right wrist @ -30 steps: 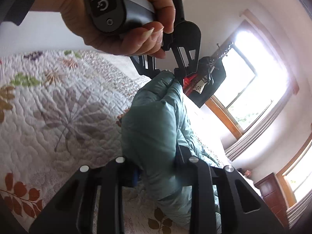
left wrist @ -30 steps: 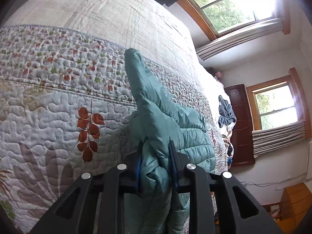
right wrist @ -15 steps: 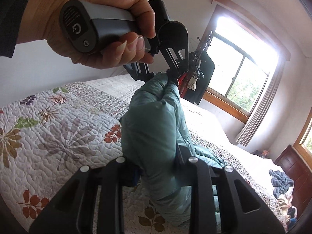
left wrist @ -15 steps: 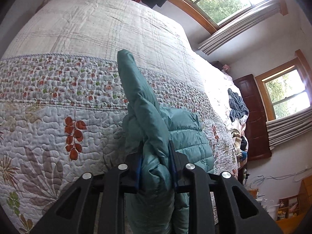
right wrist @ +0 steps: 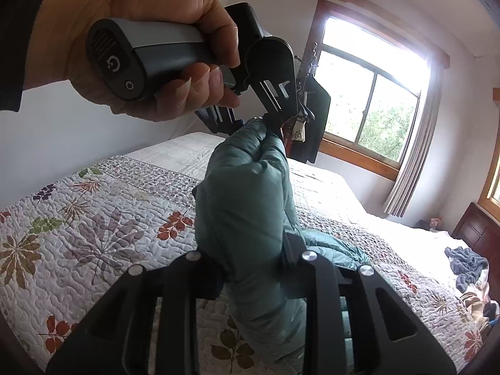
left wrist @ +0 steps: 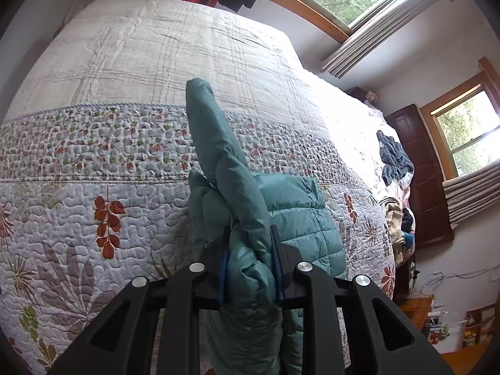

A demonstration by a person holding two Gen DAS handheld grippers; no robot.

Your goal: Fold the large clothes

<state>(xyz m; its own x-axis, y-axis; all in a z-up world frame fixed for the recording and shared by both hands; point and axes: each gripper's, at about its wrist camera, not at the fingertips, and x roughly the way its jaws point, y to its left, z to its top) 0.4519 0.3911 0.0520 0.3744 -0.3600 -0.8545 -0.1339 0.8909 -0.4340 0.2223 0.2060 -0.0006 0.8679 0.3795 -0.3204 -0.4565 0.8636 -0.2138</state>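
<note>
- Left wrist view shows your left gripper [left wrist: 250, 262] closed on a thick fold of the teal puffer jacket [left wrist: 290, 218]; both fingers press into the padding, with only the fabric between them.
- From this grip one long narrow part of the jacket, maybe a sleeve, stands up and leans a little to the left.
- Behind it the quilted body of the jacket lies on the bed quilt [left wrist: 93, 187], near the flower-pattern band.
- Right wrist view shows your right gripper [right wrist: 256, 265] also closed on the jacket [right wrist: 243, 203], holding a bulky bunch of the fabric between its fingers.
- In this same view your left hand [right wrist: 137, 47] holds the grey handle of the left gripper [right wrist: 259, 122], which pinches the top of the same bunch, above the right one.
- Most of the jacket hangs between the two grippers, lifted over the bed, and its lower part touches the quilt [right wrist: 93, 234].
- A blue towel or cloth [right wrist: 465, 262] lies well apart on the far side of the bed, near the dark wooden headboard [left wrist: 422, 172].
- Dark clothes [right wrist: 312, 125] hang beside the window [right wrist: 375, 100].
</note>
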